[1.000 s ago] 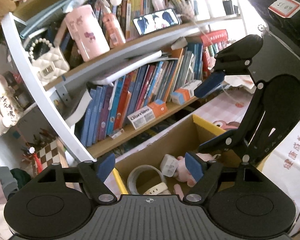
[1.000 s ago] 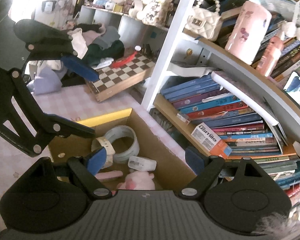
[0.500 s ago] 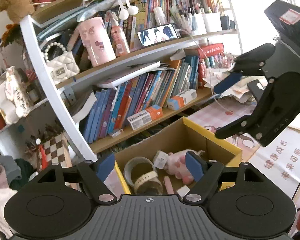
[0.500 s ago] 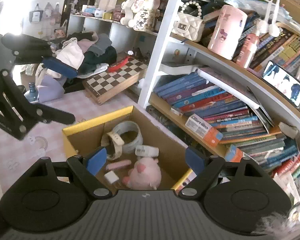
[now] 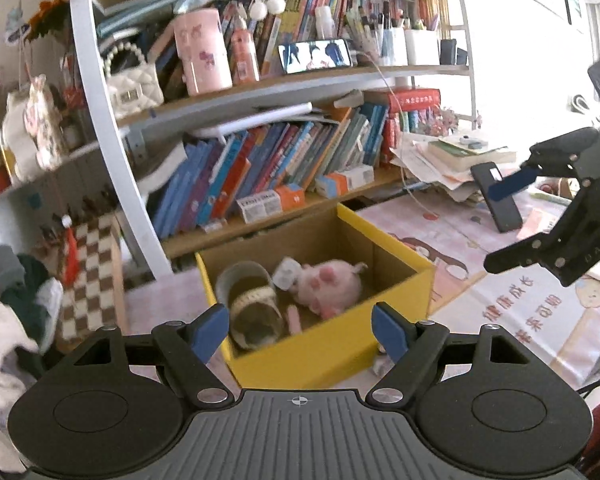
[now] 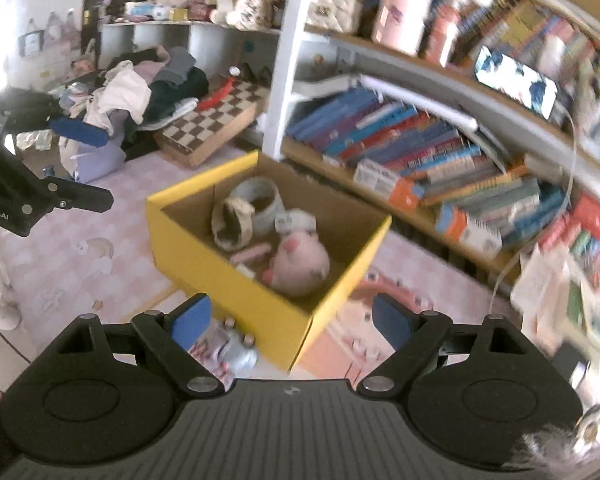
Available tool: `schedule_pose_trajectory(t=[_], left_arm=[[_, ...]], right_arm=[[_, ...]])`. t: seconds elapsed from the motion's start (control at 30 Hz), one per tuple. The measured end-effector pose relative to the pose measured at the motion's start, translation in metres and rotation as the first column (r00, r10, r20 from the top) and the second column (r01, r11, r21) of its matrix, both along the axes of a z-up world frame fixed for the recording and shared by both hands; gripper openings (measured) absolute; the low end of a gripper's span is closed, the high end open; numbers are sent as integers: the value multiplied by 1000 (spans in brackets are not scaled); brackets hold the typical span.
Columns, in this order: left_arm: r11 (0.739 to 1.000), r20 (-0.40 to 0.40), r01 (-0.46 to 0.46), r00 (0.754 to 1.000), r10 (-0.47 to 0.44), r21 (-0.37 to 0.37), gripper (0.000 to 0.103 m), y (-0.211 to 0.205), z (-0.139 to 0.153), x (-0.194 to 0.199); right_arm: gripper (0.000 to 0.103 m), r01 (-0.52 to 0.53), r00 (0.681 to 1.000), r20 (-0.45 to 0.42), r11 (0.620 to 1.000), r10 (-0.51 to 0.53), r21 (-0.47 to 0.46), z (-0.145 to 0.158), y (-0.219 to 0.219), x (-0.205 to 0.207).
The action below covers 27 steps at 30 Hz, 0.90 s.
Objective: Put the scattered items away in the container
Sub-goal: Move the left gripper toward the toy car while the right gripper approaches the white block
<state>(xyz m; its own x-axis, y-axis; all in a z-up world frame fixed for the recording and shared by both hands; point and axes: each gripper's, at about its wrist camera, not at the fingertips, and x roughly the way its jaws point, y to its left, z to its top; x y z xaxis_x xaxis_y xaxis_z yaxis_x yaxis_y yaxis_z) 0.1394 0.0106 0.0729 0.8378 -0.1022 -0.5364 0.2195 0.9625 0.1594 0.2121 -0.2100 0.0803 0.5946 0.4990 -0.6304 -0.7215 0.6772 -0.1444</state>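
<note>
A yellow cardboard box [image 5: 320, 348] [image 6: 228, 276] stands on the pink checked mat. Inside lie a pink plush toy [image 5: 328, 284] [image 6: 300, 264], a pale tape roll [image 5: 240, 276] [image 6: 260, 200], a woven band [image 5: 256, 308] [image 6: 232, 220], a small white bottle [image 5: 286, 274] and a pink stick [image 6: 252, 254]. My left gripper [image 5: 300, 328] [image 6: 88, 164] is open and empty, back from the box's near wall. My right gripper [image 6: 291, 320] [image 5: 504, 224] is also open and empty, off the box's right side. A small pack of little bottles [image 6: 234, 346] lies on the mat at the box's near corner.
A white-framed bookshelf [image 5: 260, 168] full of books rises right behind the box. A chessboard [image 5: 96, 264] [image 6: 208, 124] and a clothes pile [image 6: 140, 88] lie to the left. A black phone [image 5: 498, 200] and stacked papers [image 5: 452, 156] sit to the right.
Both grippers have drawn back and up from the box, which now looks smaller and whole. They have also moved apart. Both stay open and empty.
</note>
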Motion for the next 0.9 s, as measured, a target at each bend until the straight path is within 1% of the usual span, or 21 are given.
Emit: schedule_pose_trajectory(t=[0.2,0.4,0.5,0.67,0.9], left_arm=[[1000,-58,11,998,-12,-22,81,-8,-22,-8],[999,-97,-8,995,4,-46,81,-12,-37,-16],[999,-101,-19,995,15,-44,81,-15,-44,-20],[999,-125,-34,992,29,-39,81,-20,-57,-24],[996,-170,-66,984,55,-62,82,-25,-73,-29]], right_arm=[[89,74,994,-82,997,-74,-8,-29,-14,-19],[90,136,980,-145,990,-138,-25,-57,-23,-36],[90,165,972,-164,986,-168,-32,-68,-24,-42],[90,218,953,-213,976,-216,-15,-85,-26,-49],[90,258,937,-233,965,-260,-40,-101,-23,-60]])
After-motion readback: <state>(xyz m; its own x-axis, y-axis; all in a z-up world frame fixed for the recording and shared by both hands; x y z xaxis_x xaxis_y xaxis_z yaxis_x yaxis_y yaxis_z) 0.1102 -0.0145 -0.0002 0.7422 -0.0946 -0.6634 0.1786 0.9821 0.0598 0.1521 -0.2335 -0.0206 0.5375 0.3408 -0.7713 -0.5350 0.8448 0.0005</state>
